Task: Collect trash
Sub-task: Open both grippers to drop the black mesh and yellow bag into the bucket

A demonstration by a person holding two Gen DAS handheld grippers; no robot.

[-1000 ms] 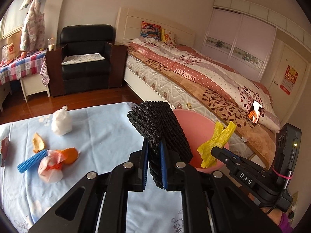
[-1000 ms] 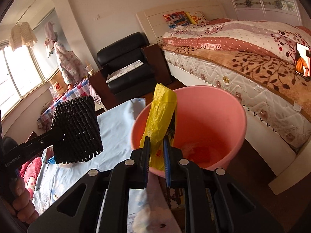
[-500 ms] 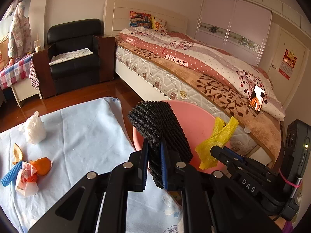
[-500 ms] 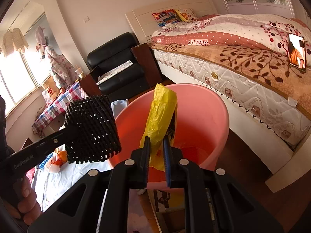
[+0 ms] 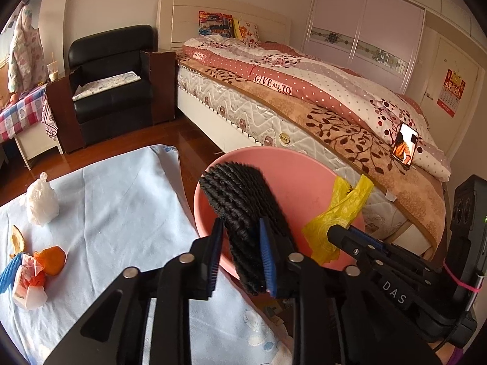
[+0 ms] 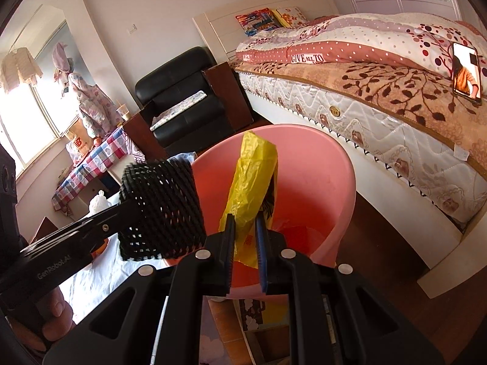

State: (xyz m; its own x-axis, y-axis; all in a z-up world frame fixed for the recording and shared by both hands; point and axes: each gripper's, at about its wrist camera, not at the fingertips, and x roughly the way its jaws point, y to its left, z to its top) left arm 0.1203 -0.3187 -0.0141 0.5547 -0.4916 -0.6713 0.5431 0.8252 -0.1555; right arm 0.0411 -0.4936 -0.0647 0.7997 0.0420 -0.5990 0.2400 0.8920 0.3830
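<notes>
Hovering over the pink bucket (image 5: pixel 307 179), left fingers (image 5: pixel 268 252) parted around black netting (image 5: pixel 243 200), right fingers (image 6: pixel 261 243) pinching yellow bag (image 6: pixel 252 188).

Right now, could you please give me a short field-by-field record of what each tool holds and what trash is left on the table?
left tool: opened wider than the black foam net, which leans on its right finger above the pink bucket
right tool: nearly closed around a yellow plastic bag, over the bucket
bucket contents: something red at the bottom, unclear
table trash: white bag, orange peel, crumpled wrapper, blue item
table cover: light blue cloth
</notes>
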